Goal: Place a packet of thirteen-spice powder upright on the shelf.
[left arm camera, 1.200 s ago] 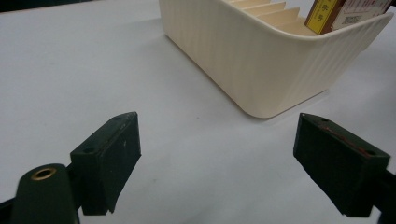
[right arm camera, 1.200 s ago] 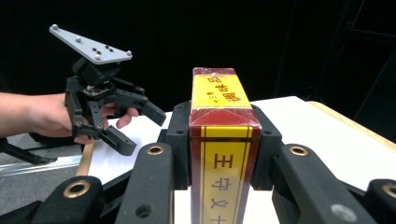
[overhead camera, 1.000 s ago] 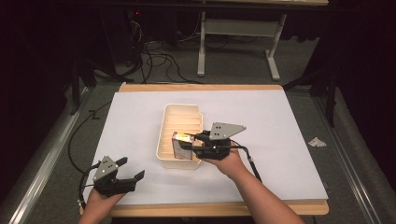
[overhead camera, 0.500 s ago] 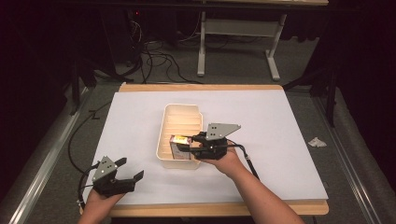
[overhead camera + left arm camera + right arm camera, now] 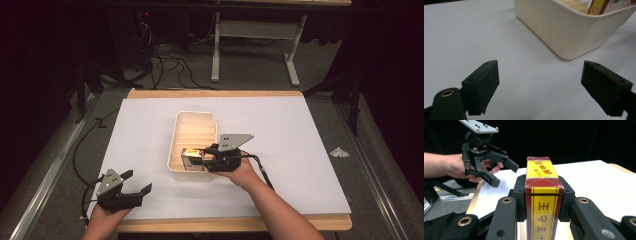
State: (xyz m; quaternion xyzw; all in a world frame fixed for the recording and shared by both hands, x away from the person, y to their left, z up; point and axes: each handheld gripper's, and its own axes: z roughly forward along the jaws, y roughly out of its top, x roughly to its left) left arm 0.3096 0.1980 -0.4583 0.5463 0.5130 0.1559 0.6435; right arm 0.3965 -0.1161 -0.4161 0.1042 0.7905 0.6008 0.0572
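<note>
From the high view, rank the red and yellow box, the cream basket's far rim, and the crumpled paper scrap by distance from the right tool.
1. Red and yellow box: clamped in the right tool.
2. Cream basket far rim: ahead, slightly left.
3. Crumpled paper scrap: far right, off the table.

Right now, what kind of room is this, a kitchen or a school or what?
Probably a lab or workshop for recording hand tasks, not a kitchen. A table covered in white stands in a dark room, loose cables trail over the floor behind it, and a person works with the right gripper over a cream bin.
</note>
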